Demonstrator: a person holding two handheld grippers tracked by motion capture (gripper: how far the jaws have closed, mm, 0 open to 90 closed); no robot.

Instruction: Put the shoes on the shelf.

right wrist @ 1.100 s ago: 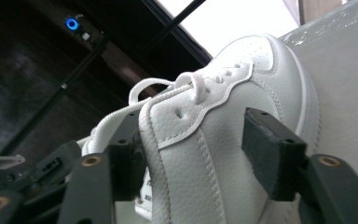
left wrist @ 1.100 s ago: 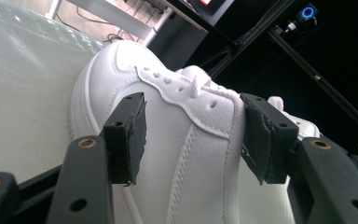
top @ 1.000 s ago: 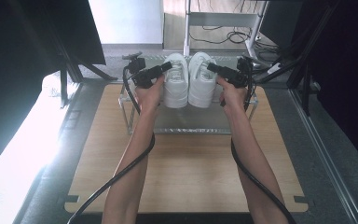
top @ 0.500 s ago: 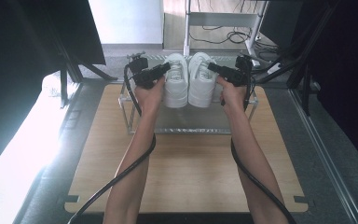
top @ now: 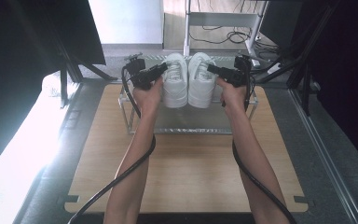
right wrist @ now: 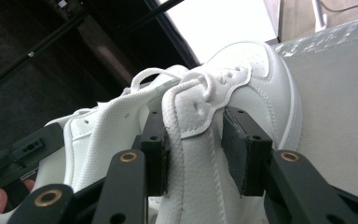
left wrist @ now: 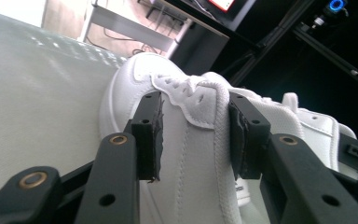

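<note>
Two white lace-up sneakers stand side by side, toes away from me, on a clear rack (top: 186, 123). My left gripper (top: 164, 69) reaches in from the left onto the left shoe (top: 175, 81). In the left gripper view its jaws (left wrist: 196, 135) have just been closing and now pinch that shoe's (left wrist: 130, 88) laced side wall, one pad outside and one inside. My right gripper (top: 210, 69) mirrors this on the right shoe (top: 201, 81). Its jaws (right wrist: 198, 149) have also just been closing and clamp the side wall of the right shoe (right wrist: 256, 79) by the eyelets.
The rack stands at the far end of a wooden tabletop (top: 186, 177), with black cables trailing back along both forearms. Dark stands and frames flank the table on both sides. A white shelf unit (top: 223, 21) with floor cables sits behind the shoes.
</note>
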